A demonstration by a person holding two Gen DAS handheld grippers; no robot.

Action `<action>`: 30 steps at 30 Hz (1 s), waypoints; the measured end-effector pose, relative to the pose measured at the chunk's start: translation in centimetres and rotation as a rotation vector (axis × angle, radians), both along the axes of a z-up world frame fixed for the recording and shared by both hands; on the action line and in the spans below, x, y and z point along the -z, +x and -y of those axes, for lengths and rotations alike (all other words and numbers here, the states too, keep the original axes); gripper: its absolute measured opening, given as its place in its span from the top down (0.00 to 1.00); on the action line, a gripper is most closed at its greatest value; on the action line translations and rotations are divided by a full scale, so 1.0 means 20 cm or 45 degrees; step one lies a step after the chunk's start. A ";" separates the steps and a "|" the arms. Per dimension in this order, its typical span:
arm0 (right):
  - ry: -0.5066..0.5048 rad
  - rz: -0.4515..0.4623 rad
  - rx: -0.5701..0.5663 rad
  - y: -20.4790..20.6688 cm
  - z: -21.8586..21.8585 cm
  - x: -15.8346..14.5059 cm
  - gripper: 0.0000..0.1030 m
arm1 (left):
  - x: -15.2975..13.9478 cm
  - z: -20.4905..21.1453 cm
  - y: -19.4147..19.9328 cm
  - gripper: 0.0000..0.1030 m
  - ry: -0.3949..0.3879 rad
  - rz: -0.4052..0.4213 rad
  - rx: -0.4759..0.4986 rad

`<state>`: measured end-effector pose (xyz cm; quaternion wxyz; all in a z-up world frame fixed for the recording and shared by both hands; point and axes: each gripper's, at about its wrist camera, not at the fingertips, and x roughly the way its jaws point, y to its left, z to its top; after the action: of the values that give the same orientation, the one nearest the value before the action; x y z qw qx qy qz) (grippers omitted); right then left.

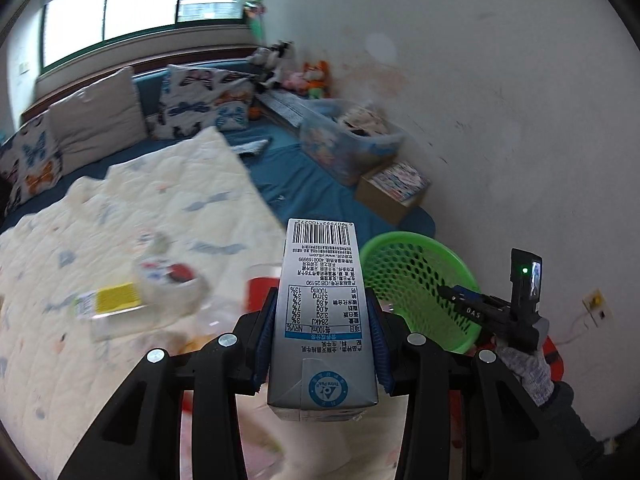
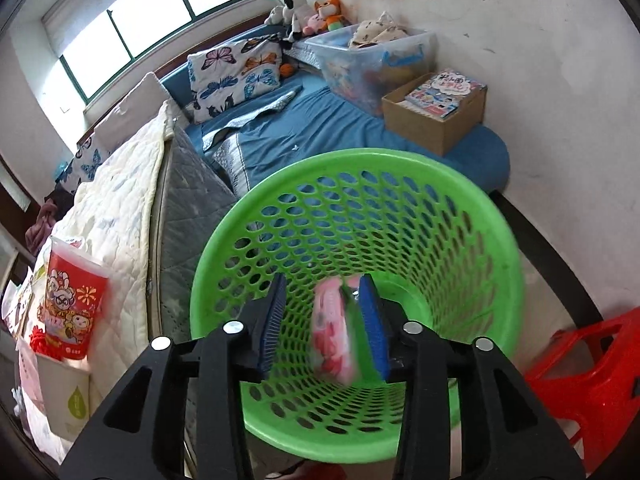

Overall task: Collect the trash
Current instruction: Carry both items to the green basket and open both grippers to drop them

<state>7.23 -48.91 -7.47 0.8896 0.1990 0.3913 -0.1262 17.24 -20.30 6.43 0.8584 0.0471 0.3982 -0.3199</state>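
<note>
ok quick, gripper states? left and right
Left gripper: closed on the milk carton.
Right gripper: open above the green basket; a pink packet sits blurred between the pads, not clamped.

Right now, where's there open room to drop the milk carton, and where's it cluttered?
Free: the green basket, mostly bare apart from the pink wrapper falling between the right gripper pads. Crowded: the quilt near the red cup and packaging.
</note>
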 end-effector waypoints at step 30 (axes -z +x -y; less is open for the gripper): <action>0.007 0.106 0.103 -0.45 0.07 -0.02 0.39 | 0.47 1.12 0.02 0.46 0.230 -0.189 0.367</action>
<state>-1.71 -50.38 -7.08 0.8987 0.2220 0.3460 -0.1527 17.66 -42.72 -3.04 0.7641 0.1568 0.4768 -0.4053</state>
